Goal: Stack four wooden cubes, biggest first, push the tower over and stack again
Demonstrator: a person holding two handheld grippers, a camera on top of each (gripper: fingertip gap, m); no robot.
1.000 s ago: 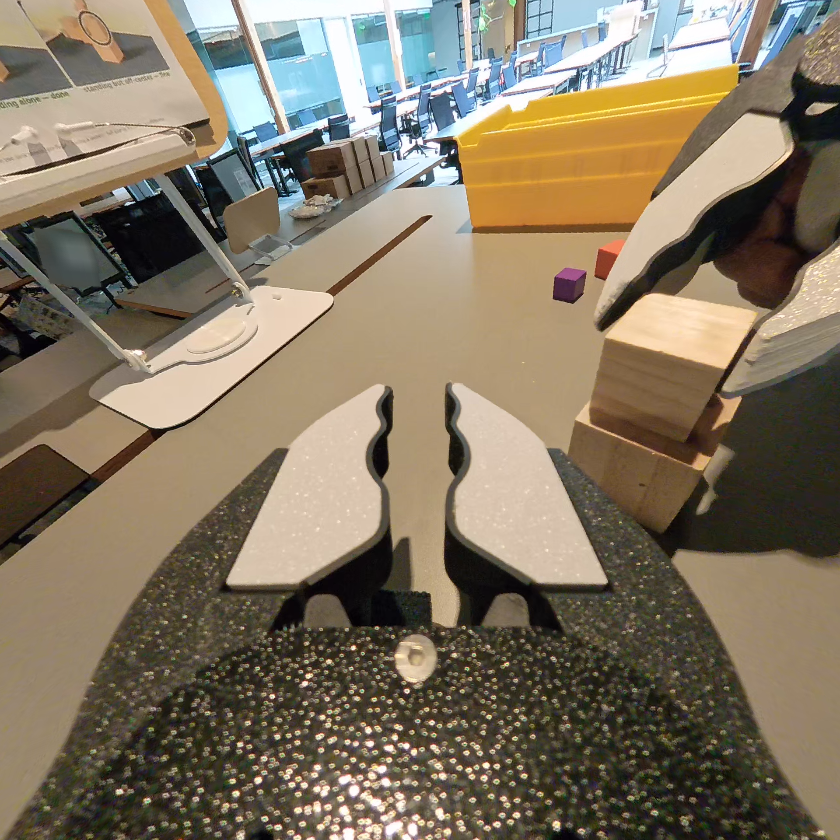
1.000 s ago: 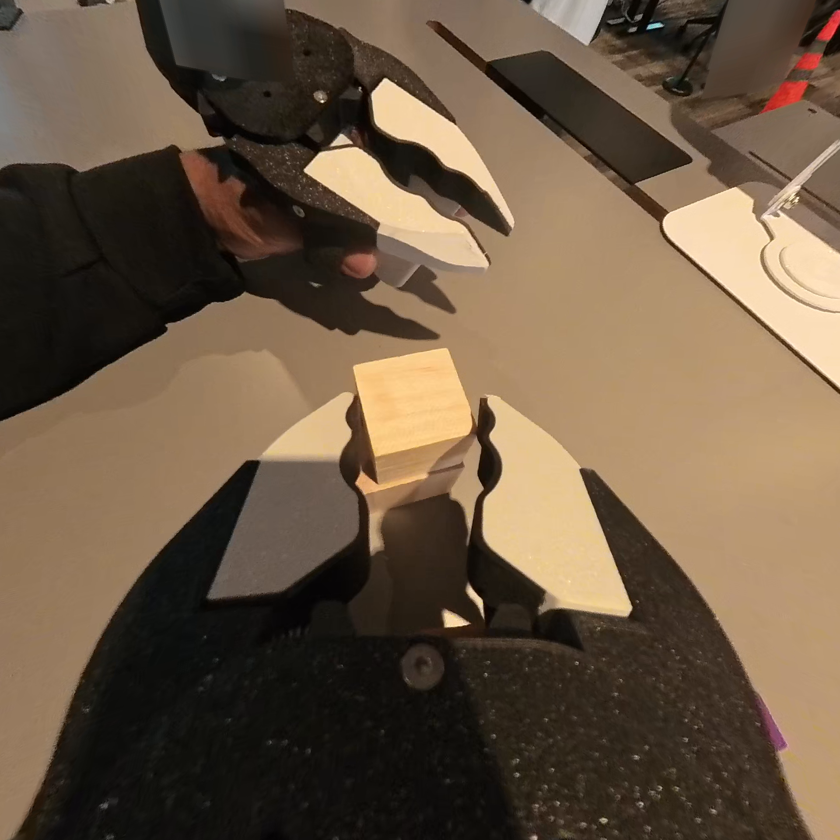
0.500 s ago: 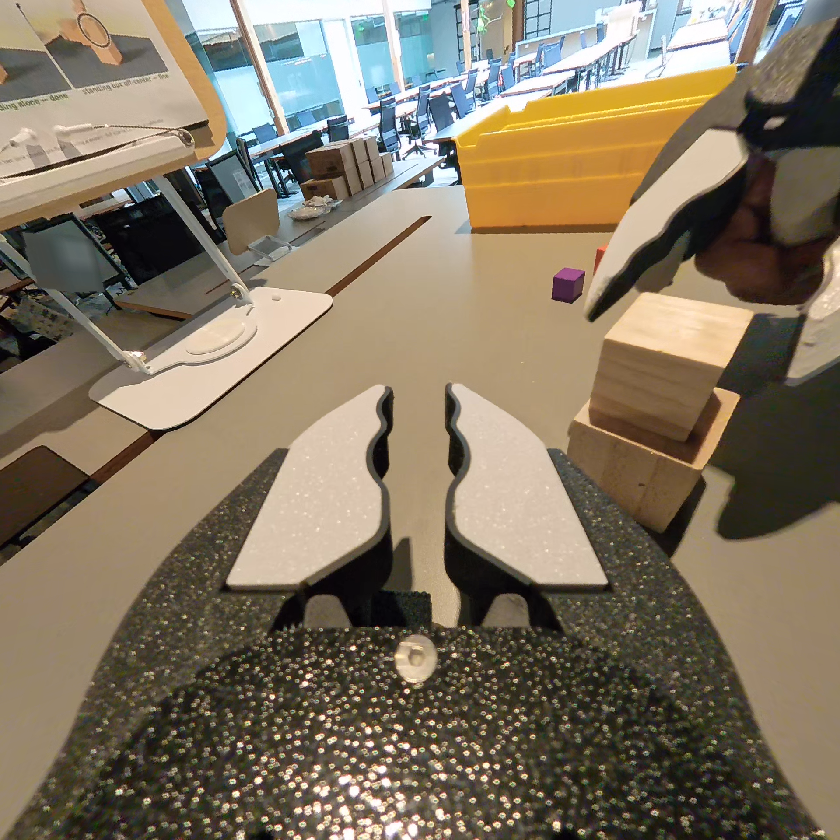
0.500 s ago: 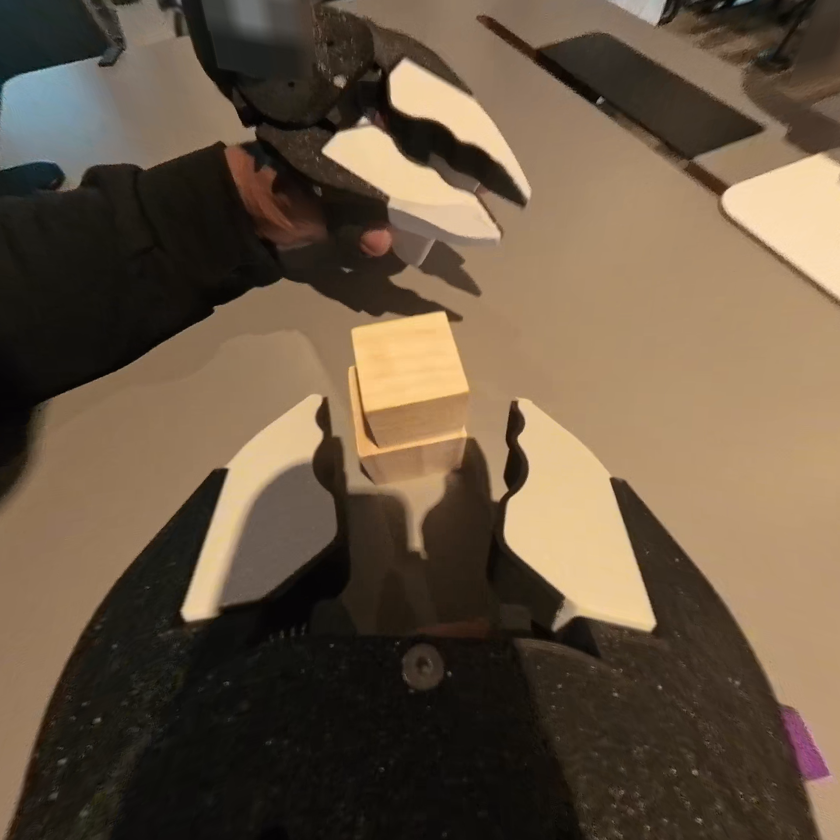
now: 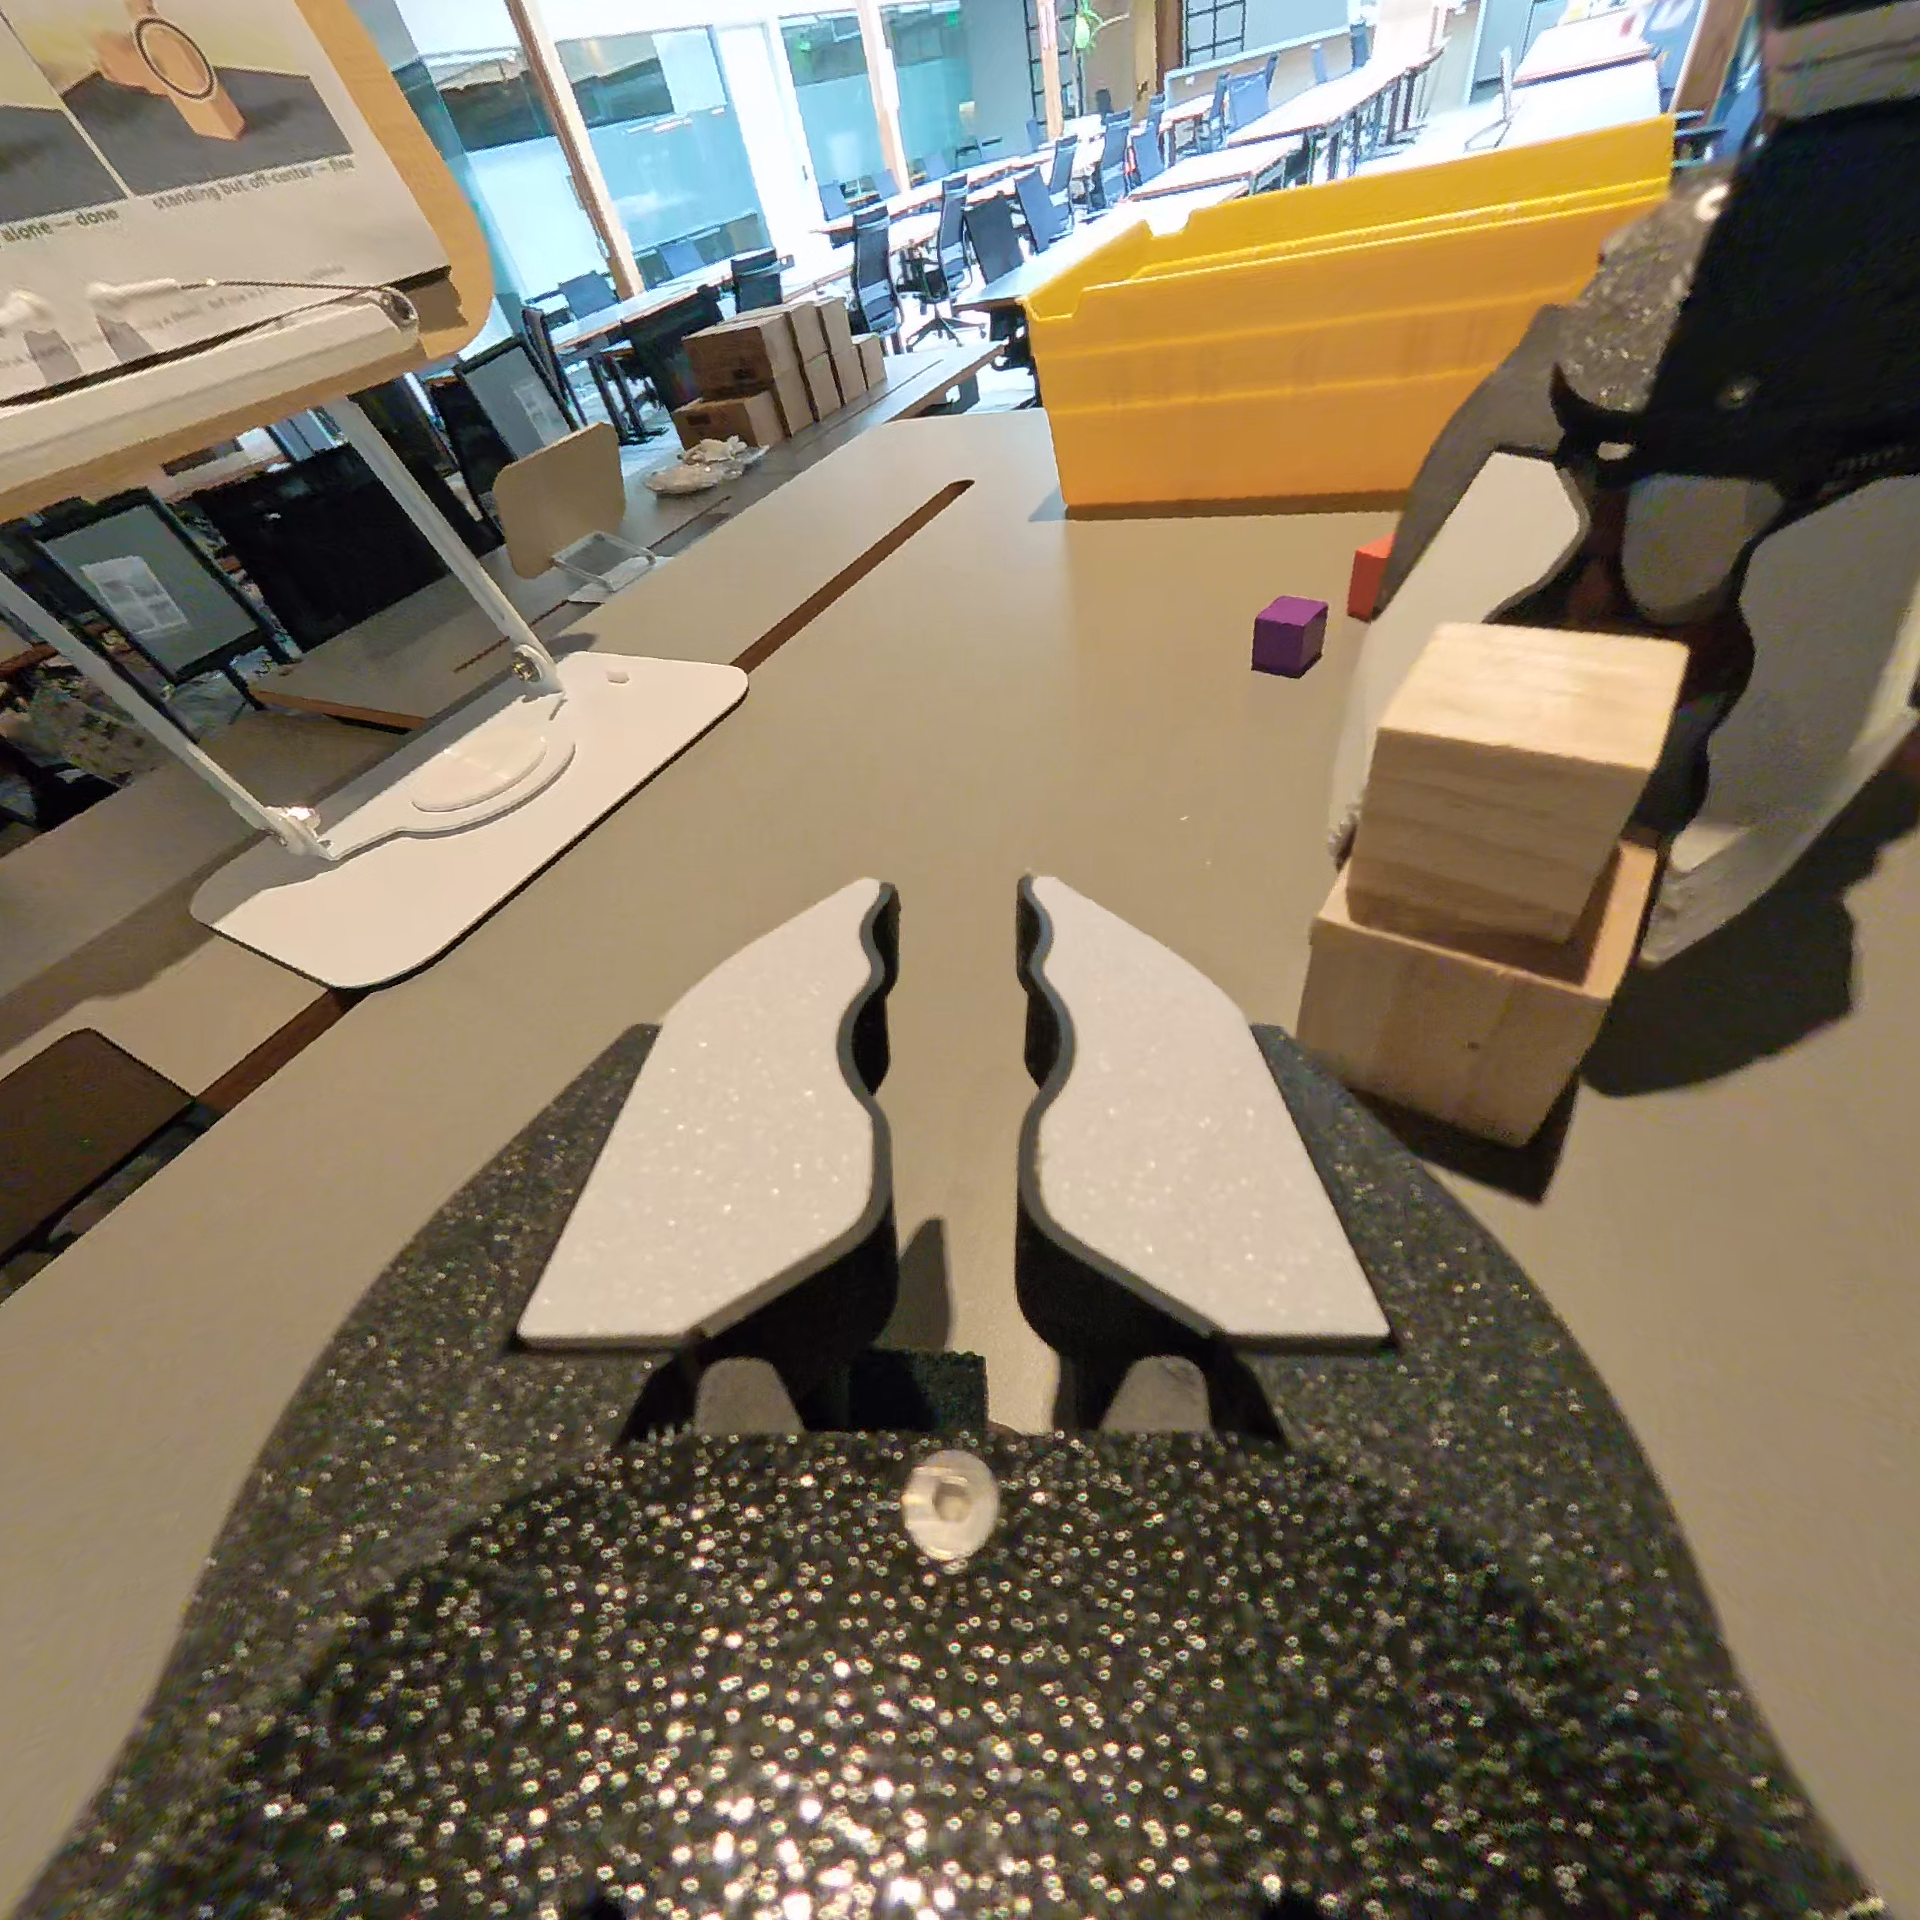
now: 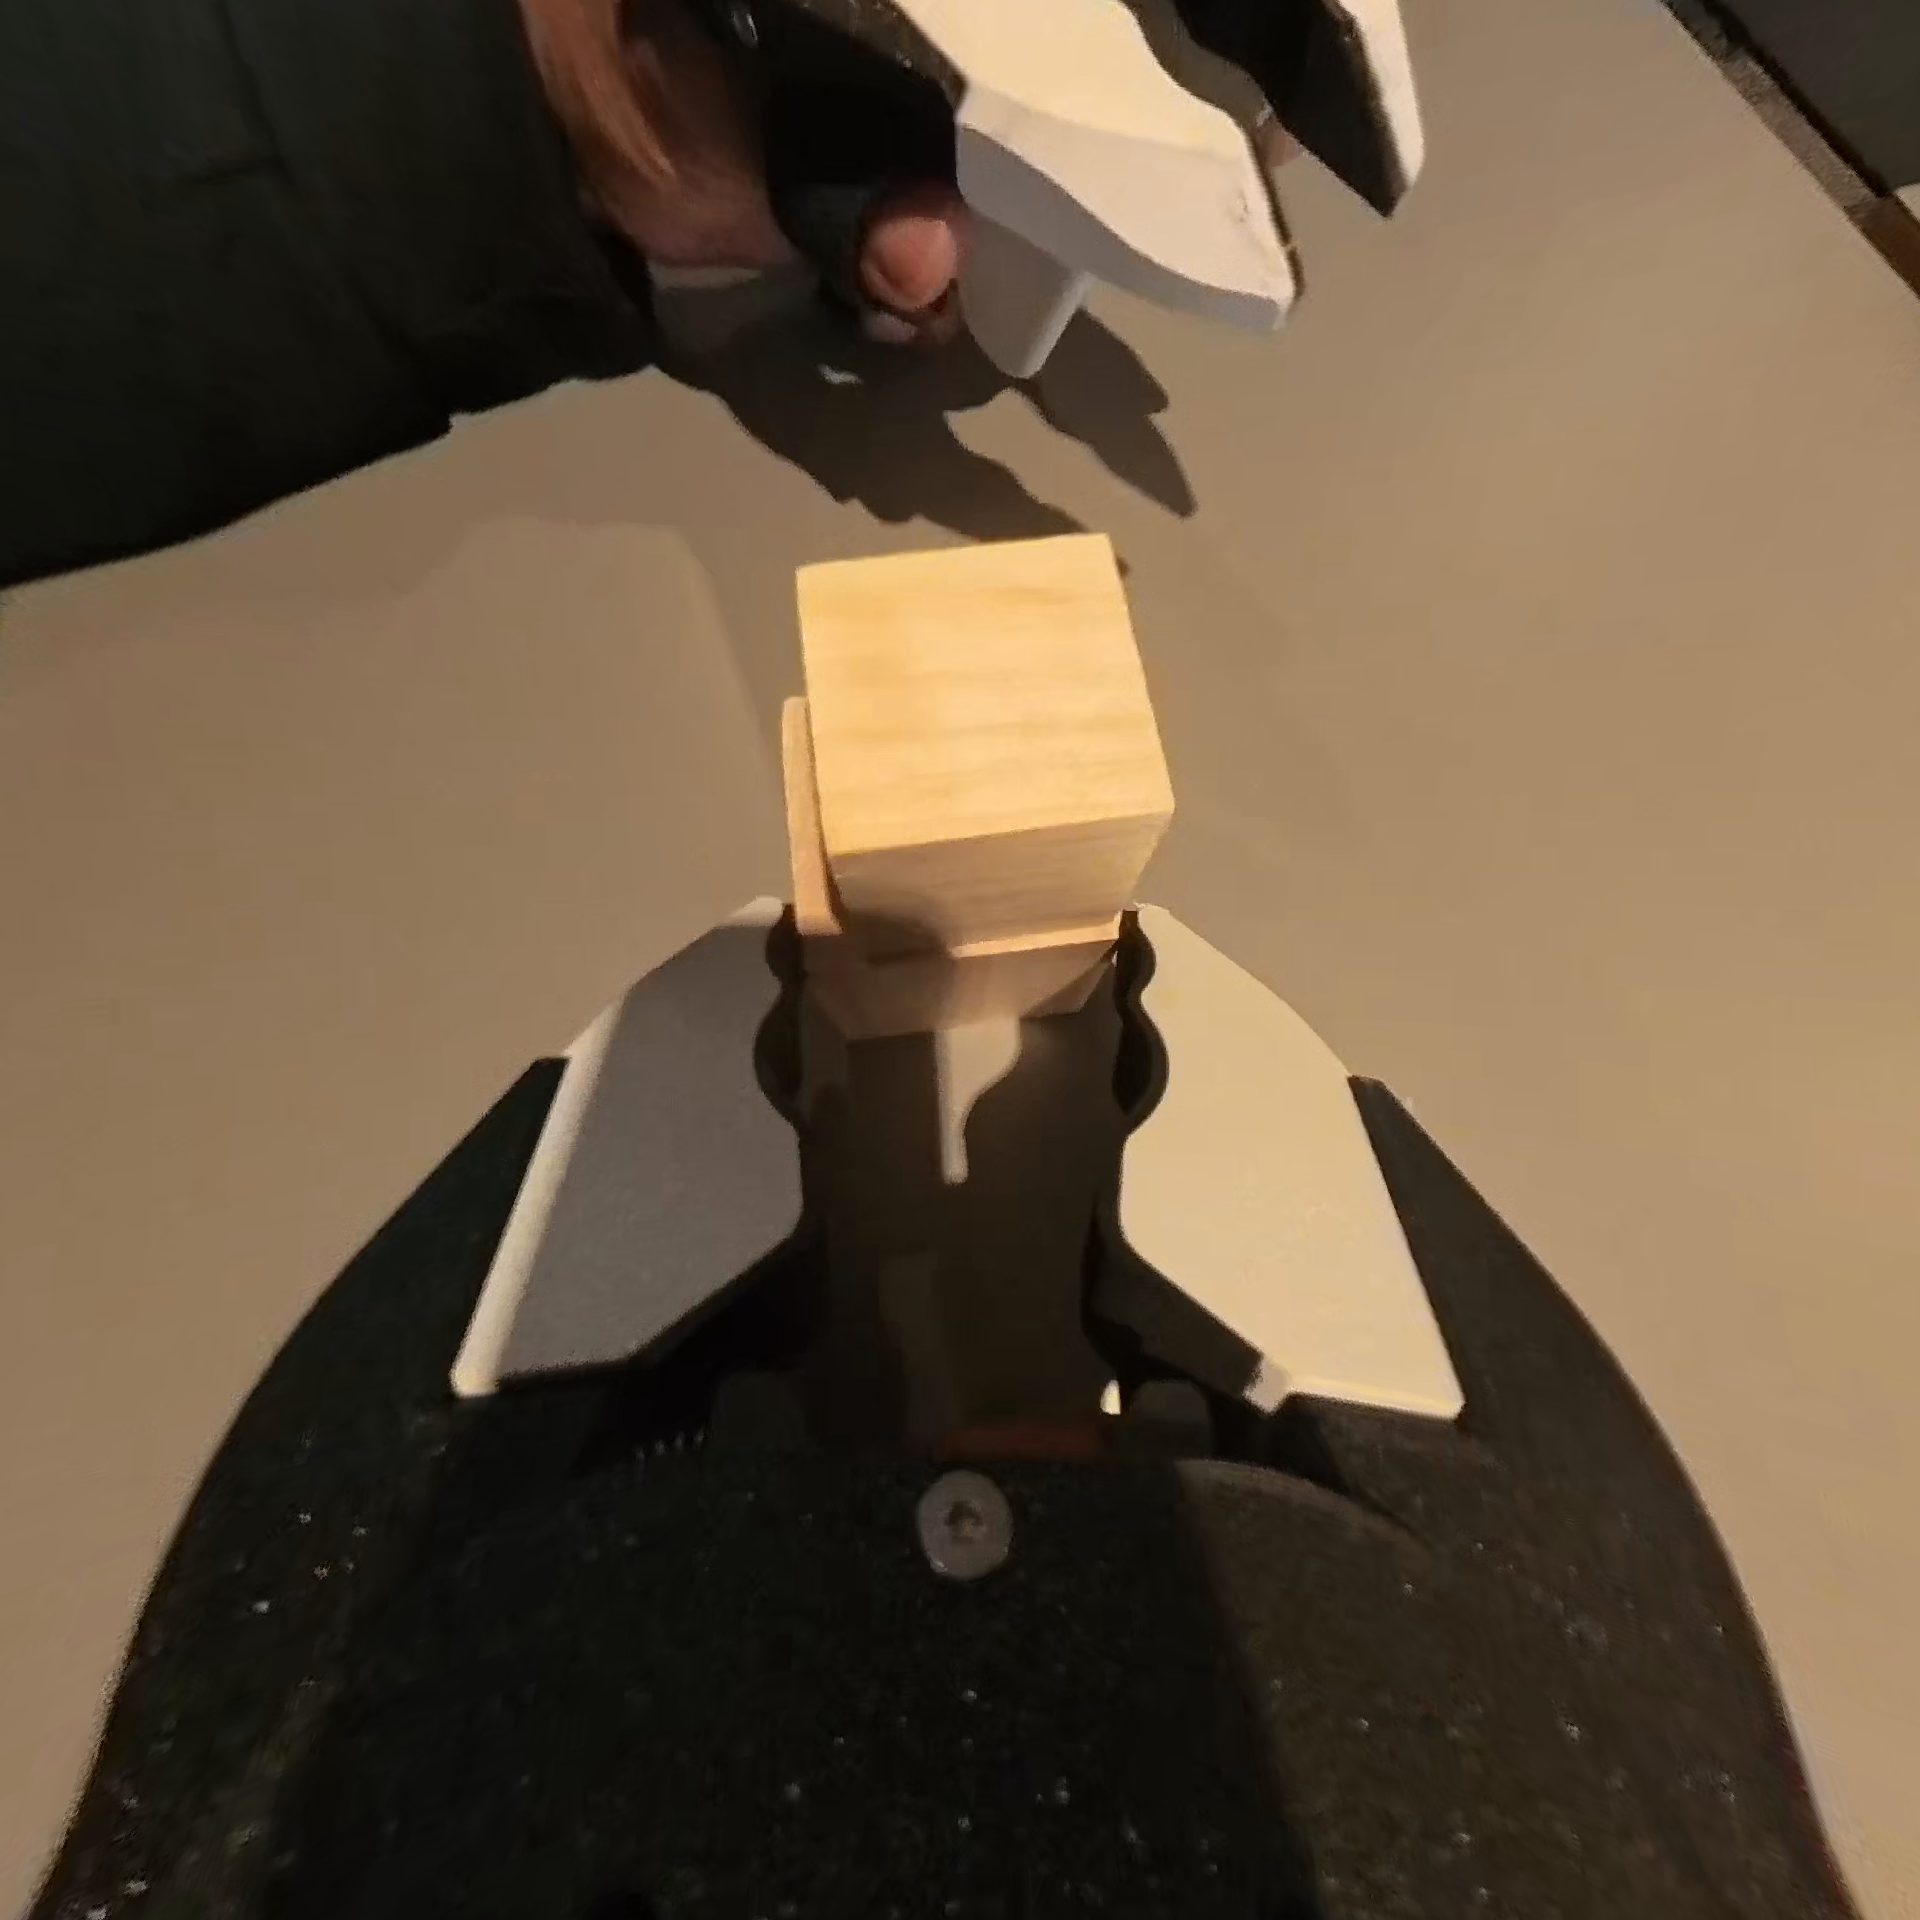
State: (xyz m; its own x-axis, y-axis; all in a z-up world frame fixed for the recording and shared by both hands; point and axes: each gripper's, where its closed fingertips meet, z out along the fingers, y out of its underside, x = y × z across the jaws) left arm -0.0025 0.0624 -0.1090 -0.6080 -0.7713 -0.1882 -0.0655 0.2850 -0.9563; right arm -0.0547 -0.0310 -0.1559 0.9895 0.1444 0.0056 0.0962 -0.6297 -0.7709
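Because the two stacked cubes are plain, rigid wood with flat faces, they appear light and stiff; the judged hold is across two opposite side faces, squarely, since smooth wood may slip. The surface [image 5: 935, 675] carries the large cube [image 5: 1444, 1029] at right, with the medium cube [image 5: 1507, 790] resting on it, offset toward one edge. The right claw [image 6: 961, 925] is spread and empty, its tips flanking the large cube. The left claw [image 5: 951, 914] hovers at left, nearly pressed together and empty. Compared with one second ago, the right claw has released the medium cube and drawn back.
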